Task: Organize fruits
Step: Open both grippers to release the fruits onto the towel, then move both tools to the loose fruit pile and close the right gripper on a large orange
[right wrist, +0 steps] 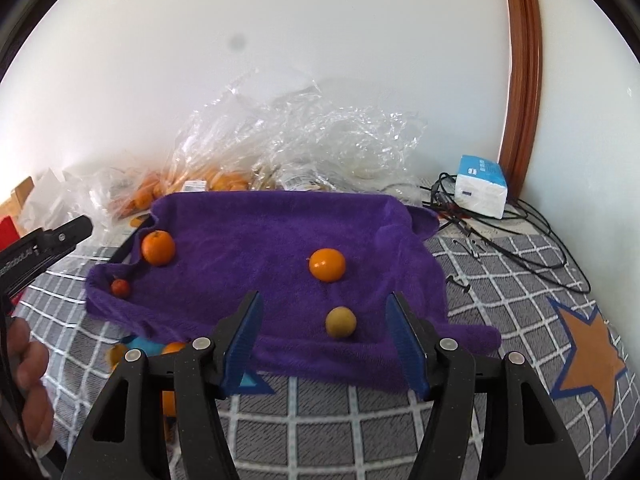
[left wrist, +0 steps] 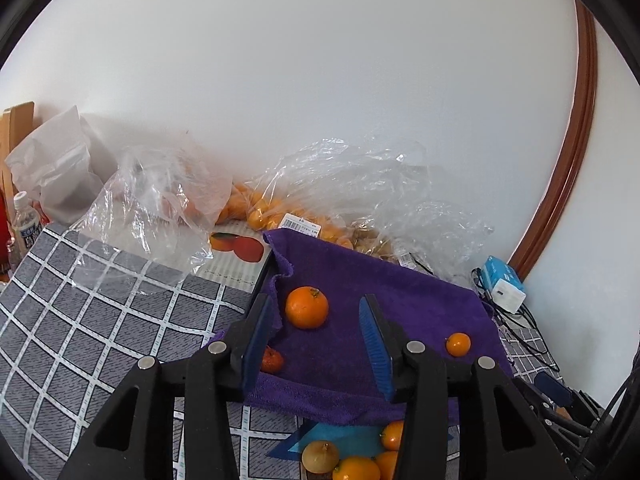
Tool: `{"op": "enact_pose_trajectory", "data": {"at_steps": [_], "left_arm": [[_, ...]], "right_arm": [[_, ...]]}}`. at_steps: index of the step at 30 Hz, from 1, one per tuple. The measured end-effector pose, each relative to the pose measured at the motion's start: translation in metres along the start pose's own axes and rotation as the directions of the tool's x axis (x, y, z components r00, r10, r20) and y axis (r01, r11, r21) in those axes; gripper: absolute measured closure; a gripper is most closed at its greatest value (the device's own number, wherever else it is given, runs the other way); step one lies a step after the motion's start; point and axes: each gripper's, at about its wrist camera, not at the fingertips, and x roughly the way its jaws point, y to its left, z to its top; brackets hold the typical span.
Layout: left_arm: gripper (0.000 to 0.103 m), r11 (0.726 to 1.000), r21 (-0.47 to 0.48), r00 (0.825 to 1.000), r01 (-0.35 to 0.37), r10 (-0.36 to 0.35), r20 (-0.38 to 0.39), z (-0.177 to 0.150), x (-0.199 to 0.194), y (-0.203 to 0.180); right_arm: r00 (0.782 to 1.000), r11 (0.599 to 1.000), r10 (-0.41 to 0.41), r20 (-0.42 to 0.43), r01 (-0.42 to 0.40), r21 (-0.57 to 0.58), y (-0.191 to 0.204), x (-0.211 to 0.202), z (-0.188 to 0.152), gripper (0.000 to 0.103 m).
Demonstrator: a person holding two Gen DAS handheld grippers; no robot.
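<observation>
A purple towel (right wrist: 280, 232) lies on the grid-patterned cloth. On it sit a large orange (right wrist: 158, 247) at the left, a small reddish fruit (right wrist: 120, 287), a mandarin (right wrist: 327, 265) and a yellowish round fruit (right wrist: 340, 321). My right gripper (right wrist: 325, 332) is open, empty, just in front of the yellowish fruit. My left gripper (left wrist: 316, 336) is open and empty over the towel (left wrist: 400, 300), the large orange (left wrist: 307, 307) just beyond its tips, the reddish fruit (left wrist: 272, 360) by its left finger and the mandarin (left wrist: 458, 344) to the right. Loose oranges and an onion-like fruit (left wrist: 320, 456) lie below.
Clear plastic bags with more oranges (left wrist: 264, 212) pile against the wall behind the towel (right wrist: 224, 176). A blue-white box (right wrist: 482, 186) and black cables (right wrist: 528, 232) lie at the right. A fruit-printed box (left wrist: 236, 256) and a bottle (left wrist: 26, 224) stand at left.
</observation>
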Motion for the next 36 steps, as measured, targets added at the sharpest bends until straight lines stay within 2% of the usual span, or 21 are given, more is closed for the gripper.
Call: {"op": "enact_pose_trajectory", "data": {"at_steps": [3,8,15,20,24,28,33,36], "left_arm": [[0.06,1.0,0.016,1.0,0.007,-0.007,-0.016,-0.005,-0.016,0.002],[0.06,1.0,0.008,0.995,-0.009,0.01,-0.097,-0.025,-0.028,0.026],[0.06,0.994,-0.001,0.976,-0.113,0.111,-0.189,-0.055,-0.035,0.069],[0.058,0.989,-0.028,0.968,-0.144,0.135,-0.211,-0.069,-0.038,0.087],[0.057,0.986,-0.023,0.966,-0.163,0.155,-0.208,-0.071,-0.037,0.086],[0.055,0.984,-0.033,0.966,-0.173,0.163,-0.202,-0.071,-0.036,0.088],[0.054,0.983,-0.091,0.96,-0.158,0.132,-0.246,-0.072,-0.032,0.098],[0.054,0.973,-0.094,0.959,-0.208,0.184,-0.217,-0.07,-0.036,0.101]], "right_arm": [[0.999,1.0,0.03,-0.037,-0.029,0.006,0.002,-0.01,-0.006,0.04],[0.997,0.999,0.038,-0.07,-0.04,-0.027,0.018,-0.019,-0.025,0.044],[0.986,0.99,0.107,-0.125,-0.117,-0.077,0.047,-0.025,-0.052,0.047],[0.977,0.984,0.164,-0.137,-0.173,-0.05,0.054,-0.03,-0.057,0.047],[0.967,0.978,0.199,-0.157,-0.207,-0.033,0.06,-0.028,-0.059,0.047],[0.95,0.963,0.262,-0.172,-0.268,-0.008,0.069,-0.027,-0.059,0.047],[0.947,0.965,0.242,-0.213,-0.258,-0.048,0.089,-0.016,-0.062,0.047],[0.939,0.965,0.238,-0.248,-0.257,-0.047,0.095,-0.008,-0.063,0.047]]}}
